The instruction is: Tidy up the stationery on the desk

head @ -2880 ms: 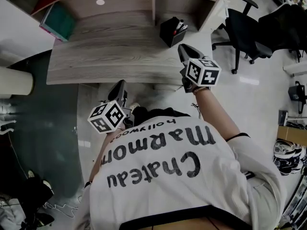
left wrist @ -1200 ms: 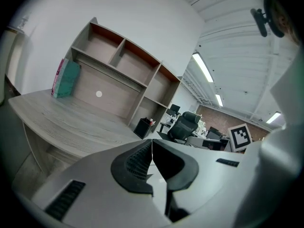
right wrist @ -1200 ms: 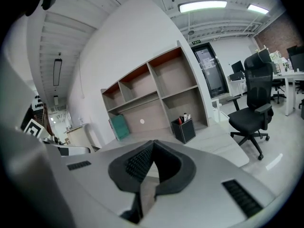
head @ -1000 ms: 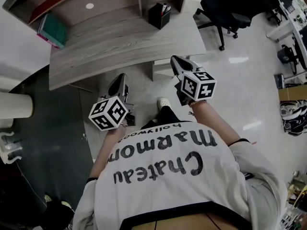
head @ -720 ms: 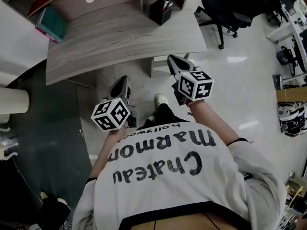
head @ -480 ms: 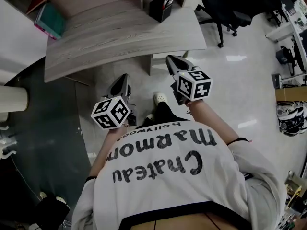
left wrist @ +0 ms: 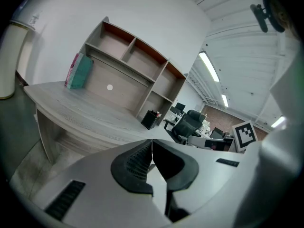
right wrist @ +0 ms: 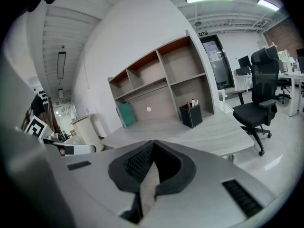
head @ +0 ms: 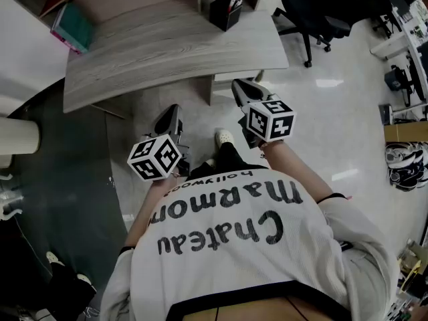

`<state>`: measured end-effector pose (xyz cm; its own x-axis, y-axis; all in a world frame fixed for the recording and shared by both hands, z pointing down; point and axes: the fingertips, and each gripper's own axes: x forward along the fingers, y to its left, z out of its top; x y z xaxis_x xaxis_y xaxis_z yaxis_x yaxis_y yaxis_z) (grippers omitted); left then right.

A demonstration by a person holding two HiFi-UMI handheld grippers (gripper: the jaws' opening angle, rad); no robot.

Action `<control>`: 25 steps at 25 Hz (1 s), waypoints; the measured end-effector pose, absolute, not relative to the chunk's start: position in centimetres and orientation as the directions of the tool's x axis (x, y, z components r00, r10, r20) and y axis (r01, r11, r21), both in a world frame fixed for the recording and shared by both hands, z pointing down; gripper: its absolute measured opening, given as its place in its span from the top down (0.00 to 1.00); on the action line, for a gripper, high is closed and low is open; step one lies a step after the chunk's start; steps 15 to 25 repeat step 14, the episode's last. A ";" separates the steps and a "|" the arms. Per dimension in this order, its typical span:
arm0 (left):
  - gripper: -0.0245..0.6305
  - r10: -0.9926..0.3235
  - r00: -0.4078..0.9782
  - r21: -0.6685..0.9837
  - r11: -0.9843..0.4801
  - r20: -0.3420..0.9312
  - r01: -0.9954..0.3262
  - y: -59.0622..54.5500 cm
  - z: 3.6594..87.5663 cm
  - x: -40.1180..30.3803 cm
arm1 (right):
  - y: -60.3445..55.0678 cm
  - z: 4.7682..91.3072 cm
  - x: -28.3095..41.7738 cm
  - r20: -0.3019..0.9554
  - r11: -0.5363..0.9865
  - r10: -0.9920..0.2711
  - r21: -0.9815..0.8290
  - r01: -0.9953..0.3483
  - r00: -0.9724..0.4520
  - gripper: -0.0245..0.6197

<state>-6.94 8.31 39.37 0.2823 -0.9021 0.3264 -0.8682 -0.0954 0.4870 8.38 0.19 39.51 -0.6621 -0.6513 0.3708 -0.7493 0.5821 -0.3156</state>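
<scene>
A black pen holder [head: 224, 11] [left wrist: 150, 119] [right wrist: 191, 115] with several pens stands near the back right of the grey wooden desk [head: 167, 52] [right wrist: 190, 132]. A teal book [head: 70, 27] [left wrist: 82, 71] [right wrist: 126, 114] leans upright at the desk's back left. My left gripper [head: 172, 112] [left wrist: 151, 141] hangs below the desk's front edge, shut, with nothing between its jaws. My right gripper [head: 239, 87] [right wrist: 153, 144] is held off the desk's front right edge, shut and empty too. Both stand back from the desk, touching nothing.
A shelf unit [left wrist: 133, 56] [right wrist: 159, 75] rises at the desk's back. A black office chair [head: 314, 15] [right wrist: 259, 96] stands to the right of the desk. A white cylinder [head: 17, 136] [left wrist: 8, 56] stands at the left. A shoe [head: 223, 138] shows on the floor between the grippers.
Compared with nearly three seconds ago, both grippers and the view have drawn back from the desk. Over the last second the scene has hardly shifted.
</scene>
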 end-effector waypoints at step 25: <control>0.94 -0.913 0.247 0.496 -0.058 0.324 -0.866 9.0 39.5 -9.1 | -0.1 39.8 7.6 0.379 0.570 -0.656 -0.319 -0.757 -0.653 0.95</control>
